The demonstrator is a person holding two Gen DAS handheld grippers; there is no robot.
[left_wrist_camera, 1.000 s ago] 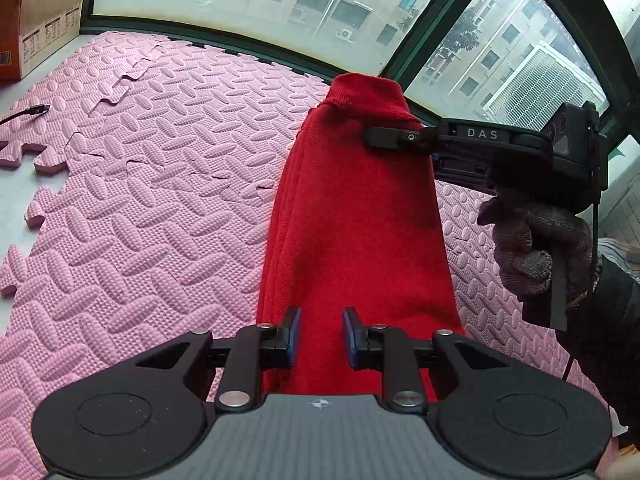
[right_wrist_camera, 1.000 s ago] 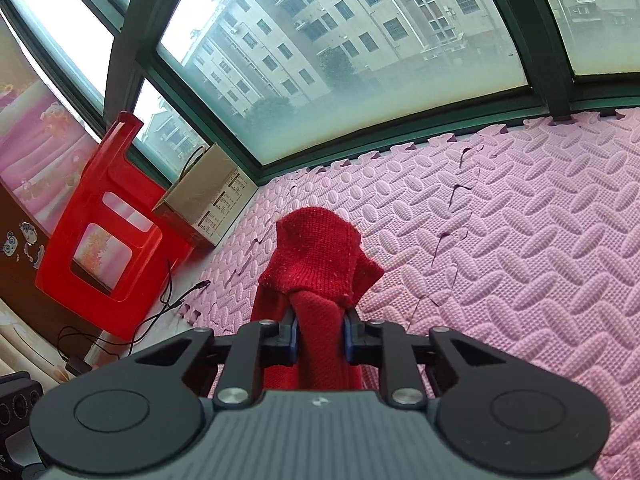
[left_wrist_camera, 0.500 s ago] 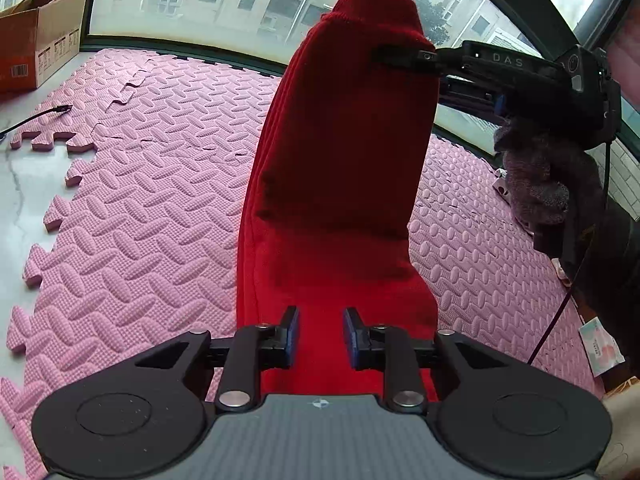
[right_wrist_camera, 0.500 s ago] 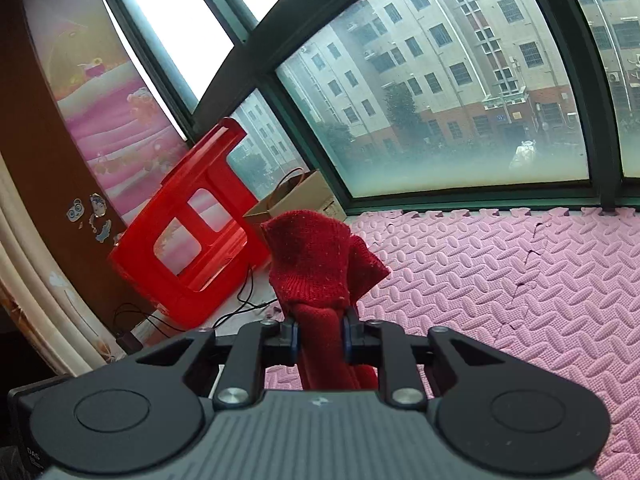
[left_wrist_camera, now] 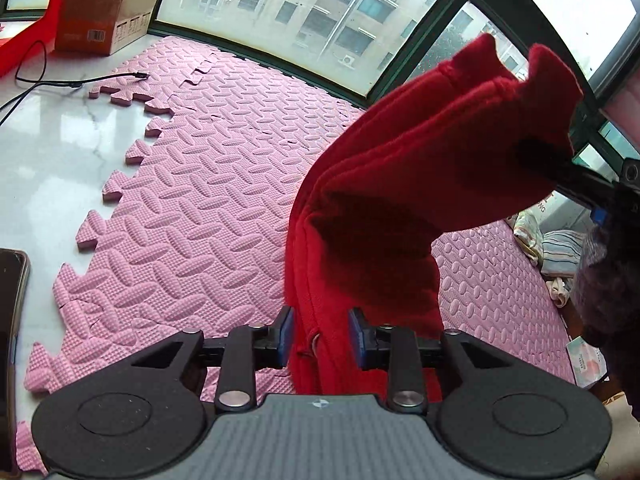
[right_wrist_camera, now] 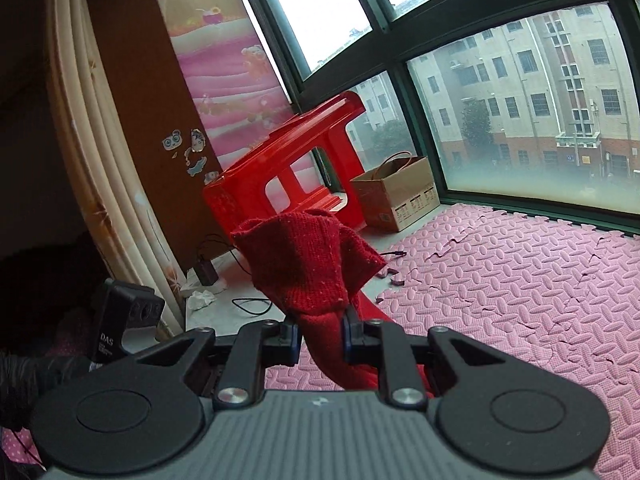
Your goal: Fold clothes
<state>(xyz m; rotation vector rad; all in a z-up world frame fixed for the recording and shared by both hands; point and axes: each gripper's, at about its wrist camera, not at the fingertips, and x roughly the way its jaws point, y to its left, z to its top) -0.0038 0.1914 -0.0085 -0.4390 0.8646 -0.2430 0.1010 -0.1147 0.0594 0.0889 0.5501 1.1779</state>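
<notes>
1. As we look along the left gripper (left_wrist_camera: 320, 336), its jaws have just been widening; the red garment (left_wrist_camera: 400, 184) hangs between them, pads not pressing.
2. At lower centre, the right gripper (right_wrist_camera: 320, 334) pinches that cloth tight.
3. Beyond lies the pink mat (left_wrist_camera: 208, 184).

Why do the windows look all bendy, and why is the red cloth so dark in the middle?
Left wrist view: the fisheye lens curves the window frame; the red garment has daylight behind it, so its near folds fall in shadow, and its top edge is slightly blurred. Right wrist view: the frames bow too, the sky is washed out white, the left corner dark.
</notes>
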